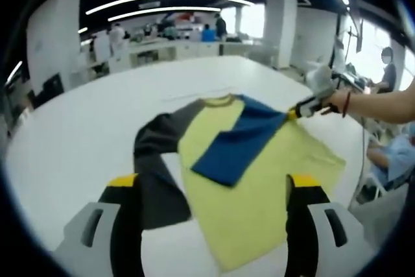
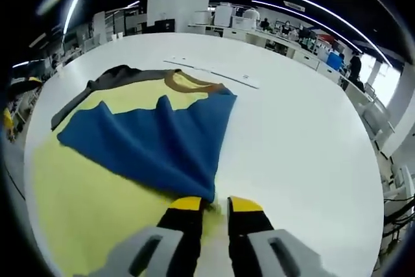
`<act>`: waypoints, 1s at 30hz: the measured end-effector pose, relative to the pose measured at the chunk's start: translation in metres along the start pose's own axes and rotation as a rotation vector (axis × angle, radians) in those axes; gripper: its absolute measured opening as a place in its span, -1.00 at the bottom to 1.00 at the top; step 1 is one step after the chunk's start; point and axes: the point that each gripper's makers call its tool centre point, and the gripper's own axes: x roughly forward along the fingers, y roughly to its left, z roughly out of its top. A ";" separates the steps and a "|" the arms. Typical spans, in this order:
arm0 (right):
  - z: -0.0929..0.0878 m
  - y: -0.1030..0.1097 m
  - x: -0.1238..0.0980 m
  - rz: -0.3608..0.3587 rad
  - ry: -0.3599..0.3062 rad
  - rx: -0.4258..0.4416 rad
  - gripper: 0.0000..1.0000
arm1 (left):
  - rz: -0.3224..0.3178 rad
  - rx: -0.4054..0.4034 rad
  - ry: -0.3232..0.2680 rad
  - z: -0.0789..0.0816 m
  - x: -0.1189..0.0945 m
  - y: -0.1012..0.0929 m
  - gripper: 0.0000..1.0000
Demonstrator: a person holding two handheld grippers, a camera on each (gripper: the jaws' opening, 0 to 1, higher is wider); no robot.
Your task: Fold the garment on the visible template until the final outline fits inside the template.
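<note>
Left gripper view: garment (image 1: 259, 180) lies flat on the white table (image 1: 78, 134), yellow body centre frame, running from the collar at 12 o'clock down to the hem at 6. Dark grey sleeve (image 1: 159, 160) spreads out toward 9 o'clock; part of it lies between the jaws, closer to the left jaw. Blue sleeve (image 1: 237, 144) is folded across the yellow chest, free end pointing at 7 o'clock.

Left gripper (image 1: 211, 189): jaws spread wide, nothing between the pads, hovering over the lower half of the garment. Yellow fabric spans the gap between them.

Right gripper (image 1: 305, 107) comes in at 2 o'clock in that view, held by a person's hand (image 1: 338, 100), tips at the blue sleeve's shoulder edge.

Right gripper view: right gripper (image 2: 215, 204) jaws nearly together, pinching the blue sleeve's (image 2: 155, 137) corner right at the tips. Blue fabric fans out from the tips toward 11 o'clock, over the yellow body (image 2: 84, 205). Collar (image 2: 188, 82) at 12, grey sleeve (image 2: 97, 89) at 10.

A pale strip marking (image 2: 214, 72) sits on the table beyond the collar, just clear of the garment.
</note>
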 end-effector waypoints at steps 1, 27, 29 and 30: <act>0.001 0.001 -0.001 0.007 -0.006 0.005 -0.64 | -0.004 0.004 -0.003 0.003 0.001 0.000 0.75; 0.013 0.005 -0.023 0.051 -0.096 -0.031 -0.55 | -0.196 0.013 -0.143 0.113 0.093 -0.040 0.47; 0.013 0.003 -0.024 0.046 -0.095 -0.037 -0.55 | -0.204 0.017 -0.138 0.116 0.107 -0.044 0.46; 0.013 0.003 -0.023 0.044 -0.095 -0.042 -0.55 | -0.198 0.024 -0.133 0.116 0.115 -0.045 0.44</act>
